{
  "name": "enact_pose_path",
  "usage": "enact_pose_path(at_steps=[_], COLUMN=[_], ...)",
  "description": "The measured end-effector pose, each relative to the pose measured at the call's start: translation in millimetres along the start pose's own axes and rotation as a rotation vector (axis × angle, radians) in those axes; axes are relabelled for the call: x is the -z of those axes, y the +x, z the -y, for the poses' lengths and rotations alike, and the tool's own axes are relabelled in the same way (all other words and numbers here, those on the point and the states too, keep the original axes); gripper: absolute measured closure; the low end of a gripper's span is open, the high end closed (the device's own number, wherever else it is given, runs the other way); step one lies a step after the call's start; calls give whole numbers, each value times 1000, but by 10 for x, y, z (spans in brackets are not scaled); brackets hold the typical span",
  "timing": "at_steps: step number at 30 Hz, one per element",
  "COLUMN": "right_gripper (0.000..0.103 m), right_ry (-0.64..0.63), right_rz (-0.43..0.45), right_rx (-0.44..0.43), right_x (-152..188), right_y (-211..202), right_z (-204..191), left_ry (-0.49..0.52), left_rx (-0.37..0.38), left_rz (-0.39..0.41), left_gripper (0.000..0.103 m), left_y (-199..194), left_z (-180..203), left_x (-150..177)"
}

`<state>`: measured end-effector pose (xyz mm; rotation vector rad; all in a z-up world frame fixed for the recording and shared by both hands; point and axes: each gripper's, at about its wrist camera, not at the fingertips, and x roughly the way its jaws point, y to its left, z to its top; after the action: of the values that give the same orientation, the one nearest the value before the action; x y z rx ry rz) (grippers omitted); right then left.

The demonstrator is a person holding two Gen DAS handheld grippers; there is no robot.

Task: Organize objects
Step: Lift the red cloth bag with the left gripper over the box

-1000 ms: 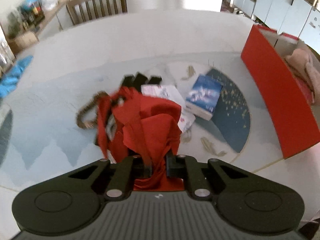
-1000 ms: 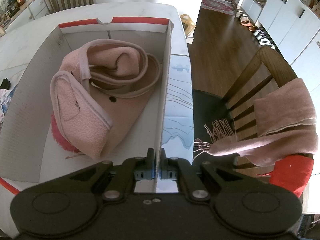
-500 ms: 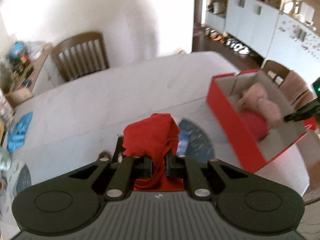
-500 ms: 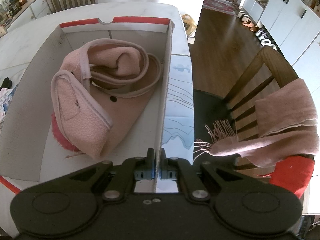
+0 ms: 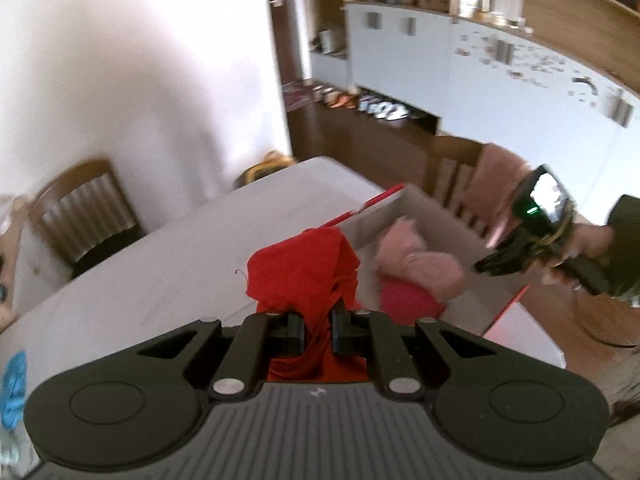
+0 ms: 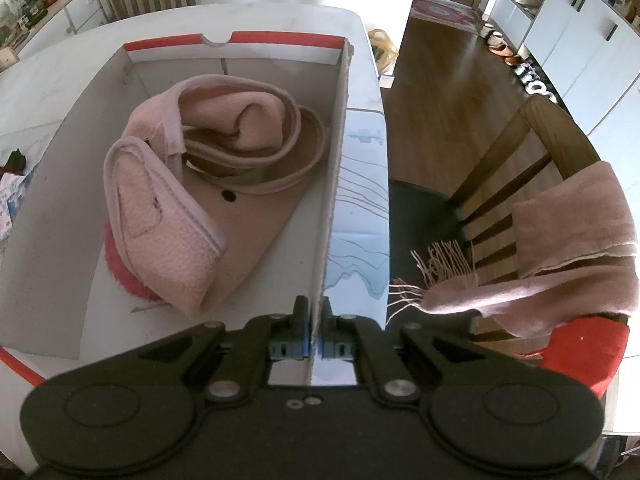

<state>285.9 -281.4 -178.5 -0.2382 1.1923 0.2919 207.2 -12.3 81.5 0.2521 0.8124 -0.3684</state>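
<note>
A bunched red cloth (image 5: 304,268) is clamped between the fingers of the left gripper (image 5: 318,330) and is held up in the air above the white table (image 5: 168,268). The cloth hangs just left of the box (image 5: 436,216), near its left wall. The left wrist view is blurred.

The right gripper (image 6: 316,332) is closed on the right wall of the box (image 6: 334,184), one finger inside and one outside. In the left wrist view this same gripper (image 5: 502,258) is seen at the far right rim of the box, held by a hand (image 5: 576,248).

Inside the box a rolled pink fleece item (image 6: 188,200) is seen, lying on top of a fuzzy red-pink item (image 6: 120,272). The box is white inside with a red rim.

A wooden chair (image 6: 516,184) stands right of the table, with a pink fringed scarf (image 6: 560,264) draped over it.
</note>
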Motion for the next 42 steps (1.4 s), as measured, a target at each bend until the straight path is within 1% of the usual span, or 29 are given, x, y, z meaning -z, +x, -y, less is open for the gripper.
enact_pose_path(at_steps=[4,9,15,19,24,29,31,34,37,39,42], right_gripper=[100,100,100,100,100,100,100,100,100,100,100], right_ry=[-5,-11,-10,-9,-10,-6,-7,-10,-11,-11,-12], right_rz=[-3,-4,-4,-3,-3,-3,-3,-3,-4,-5,-5], right_rx=[-1,2,-4,-6,-10,-14,-15,-14,-15,-15,-15], right_x=[-1,-8,-4,-2,-5,-9,-14,-14,-11,-13,-7], right_y=[2,17,14,13,11,15,19,25,32,34,42], right_z=[2,-13,4,10,10,15,7,-5,-9,-16,-12], left_ry=[58,138,248,263,234,171,155,98,63,35,7], left_rx=[65,142,186,213,262,312,315,339,346,372,369], left_rz=[24,81,167,209,216,190,169,97,22,-25,-76], left_gripper=[93,93,93,93,93,93,93,93,93,93,93], left_y=[30,-32,-217,-244,-137,89,216,501,815,1026,1301], left_z=[227,566,1008,1139,1232,1222,1212,1152,1130,1114,1095], left_x=[-260,-614,-955,-1089,-1182,-1187,-1160,-1053,-905,-794,-648])
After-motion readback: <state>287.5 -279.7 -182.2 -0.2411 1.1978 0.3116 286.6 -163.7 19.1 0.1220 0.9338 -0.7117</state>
